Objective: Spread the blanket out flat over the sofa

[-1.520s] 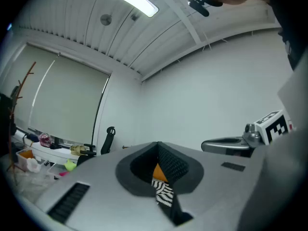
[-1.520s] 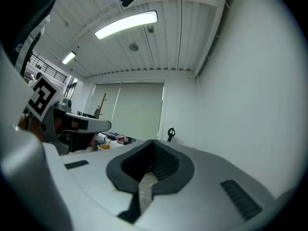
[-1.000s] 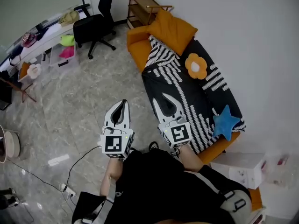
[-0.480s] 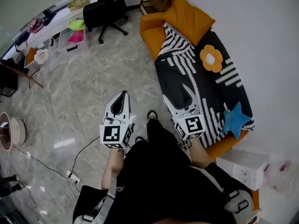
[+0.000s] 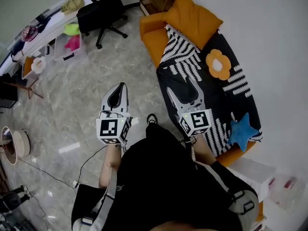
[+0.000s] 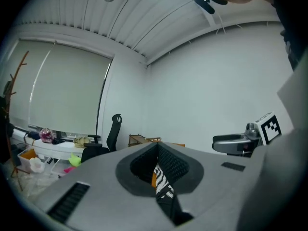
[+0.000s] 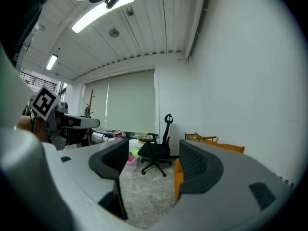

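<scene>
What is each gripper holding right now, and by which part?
Nothing. The left gripper has its jaws together and empty; the right gripper has just been opening, nothing between its jaws. The blanket lies on the sofa, ungripped.

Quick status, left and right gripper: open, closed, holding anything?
Left gripper: closed, holding nothing.
Right gripper: open, jaws have just been opening, nothing between them.

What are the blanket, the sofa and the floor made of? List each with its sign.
Blanket: soft matte cloth, likely woven or knitted; it drapes over the seat's front edge.
Sofa: orange fabric upholstery, probably; matte, no sheen.
Floor: polished marble or marble-look tile; grey veining, glossy patches.
</scene>
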`<state>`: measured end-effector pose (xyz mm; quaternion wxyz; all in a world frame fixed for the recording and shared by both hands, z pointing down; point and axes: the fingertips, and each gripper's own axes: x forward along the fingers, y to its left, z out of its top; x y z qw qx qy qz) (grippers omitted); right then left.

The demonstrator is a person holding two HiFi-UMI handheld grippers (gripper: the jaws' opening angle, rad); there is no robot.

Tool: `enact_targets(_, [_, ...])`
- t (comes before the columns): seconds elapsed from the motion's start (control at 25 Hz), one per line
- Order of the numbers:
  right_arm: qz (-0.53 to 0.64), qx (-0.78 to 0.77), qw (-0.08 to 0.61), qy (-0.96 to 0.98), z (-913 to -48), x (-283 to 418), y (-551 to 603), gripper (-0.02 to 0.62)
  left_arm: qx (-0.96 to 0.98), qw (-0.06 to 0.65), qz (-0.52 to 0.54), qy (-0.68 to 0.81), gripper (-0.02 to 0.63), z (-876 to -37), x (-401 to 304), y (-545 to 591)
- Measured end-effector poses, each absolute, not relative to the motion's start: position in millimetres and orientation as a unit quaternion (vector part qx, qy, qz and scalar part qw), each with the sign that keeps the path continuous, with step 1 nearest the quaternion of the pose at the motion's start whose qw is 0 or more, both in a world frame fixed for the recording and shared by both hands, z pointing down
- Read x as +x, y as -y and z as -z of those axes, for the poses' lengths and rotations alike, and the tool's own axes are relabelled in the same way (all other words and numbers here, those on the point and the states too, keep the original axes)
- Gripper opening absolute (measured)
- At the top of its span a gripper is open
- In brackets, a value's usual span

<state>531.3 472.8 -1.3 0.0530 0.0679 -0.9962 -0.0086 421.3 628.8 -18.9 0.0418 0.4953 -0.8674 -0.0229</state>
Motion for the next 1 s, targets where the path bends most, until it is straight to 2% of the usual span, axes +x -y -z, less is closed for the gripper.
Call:
enact_targets(0.6, [-0.024,0.089,0.062,0.994,-14.5,436.2,-338.2,0.328,0.510,0.066,-0.003,0.858,0.021,12.2,316.6,-495.1])
enact_targets(1.0, [-0.034,0.147,0.081,0.985,-31.2,343.9,-281.0,0.328,0.576,0.073,0.002,0.814,0.021,-3.4,211.4,-410.4])
